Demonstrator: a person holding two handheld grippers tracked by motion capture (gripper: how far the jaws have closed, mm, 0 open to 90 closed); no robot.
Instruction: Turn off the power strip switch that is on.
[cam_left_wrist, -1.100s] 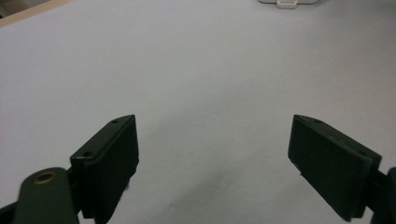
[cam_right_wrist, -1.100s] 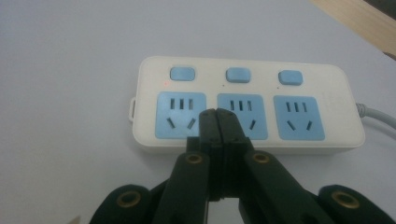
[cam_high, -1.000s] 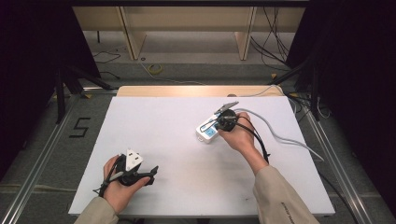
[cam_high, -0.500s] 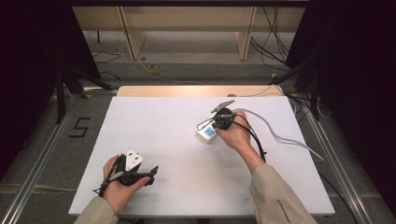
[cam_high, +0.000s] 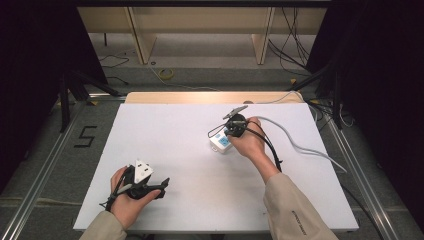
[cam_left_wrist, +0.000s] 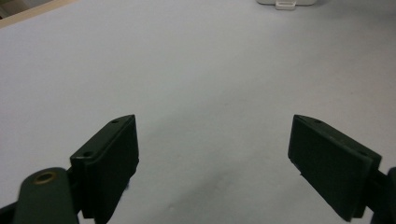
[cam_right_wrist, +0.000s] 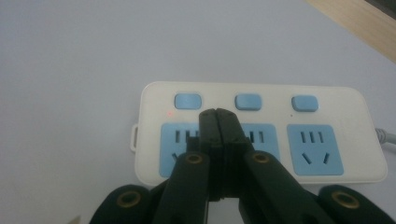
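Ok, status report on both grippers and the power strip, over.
Right gripper shut, tips over the power strip. Left gripper open, holding nothing. One red light lit. Nothing in the way.

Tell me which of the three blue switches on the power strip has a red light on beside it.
The leftmost switch in the right gripper view: a small red light glows just below its left corner. The other two show none.

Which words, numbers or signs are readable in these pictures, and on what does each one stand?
"5": black mark on the floor left of the table.
Small print on the person's right sleeve: too small to read.
Power strip: it carries no readable words; a small red light glows beside its left switch.
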